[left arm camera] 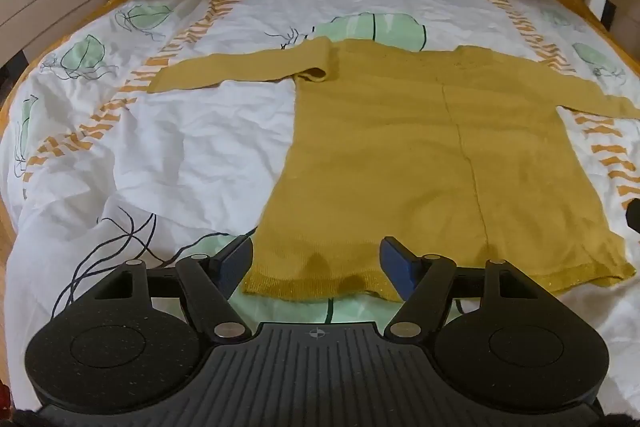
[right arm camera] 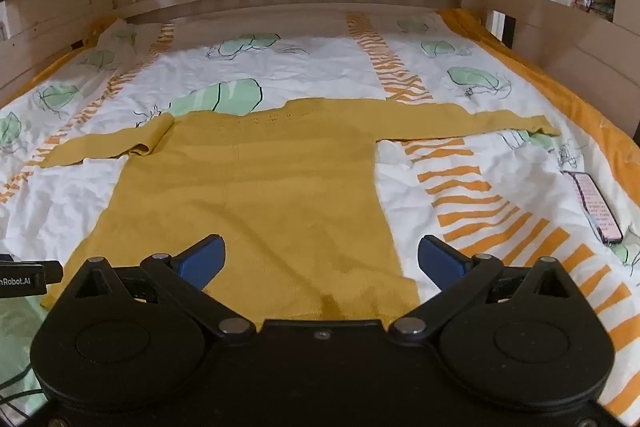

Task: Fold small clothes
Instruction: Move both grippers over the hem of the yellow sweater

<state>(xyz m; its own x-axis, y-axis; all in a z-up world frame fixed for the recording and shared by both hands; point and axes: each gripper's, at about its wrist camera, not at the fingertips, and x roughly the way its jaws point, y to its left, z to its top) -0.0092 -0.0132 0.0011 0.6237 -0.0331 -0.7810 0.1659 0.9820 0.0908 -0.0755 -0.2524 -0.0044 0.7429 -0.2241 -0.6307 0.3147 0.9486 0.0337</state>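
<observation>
The sweater (left arm camera: 420, 155) lies flat on the bed sheet (left arm camera: 180, 147), sleeves spread. The left gripper (left arm camera: 316, 263) hangs released over the hem's left corner; the right gripper (right arm camera: 322, 261) gapes wide over the right corner, grasping nothing.

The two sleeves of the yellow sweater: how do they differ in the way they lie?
The left sleeve has its shoulder part folded over in a roll; the right sleeve lies flat. The left sleeve ends on plain white sheet, the right sleeve on a green leaf print. Both stretch outward from the sweater.
</observation>
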